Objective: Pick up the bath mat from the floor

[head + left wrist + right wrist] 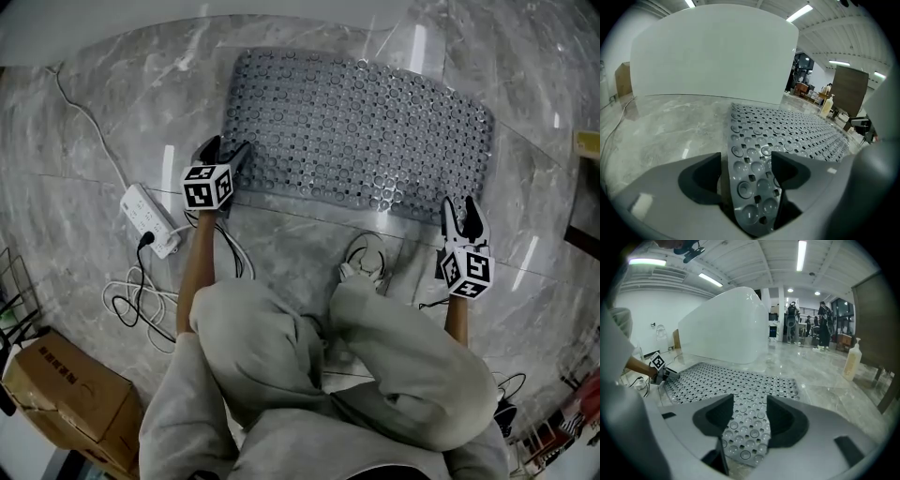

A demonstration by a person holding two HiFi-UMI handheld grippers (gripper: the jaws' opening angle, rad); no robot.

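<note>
Left tongs point(749, 180) clamp a lifted corner of the bath mat point(787, 133); beyond it stands a white tub point(715, 51).

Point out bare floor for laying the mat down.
Bare floor: left of the mat, up to the white cord; also right of the mat. Crowded lower left: power strip, cables, box.

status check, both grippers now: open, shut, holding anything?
Left gripper: closed on the near-left corner of the grey perforated bath mat.
Right gripper: closed on the same mat's near-right corner.
</note>
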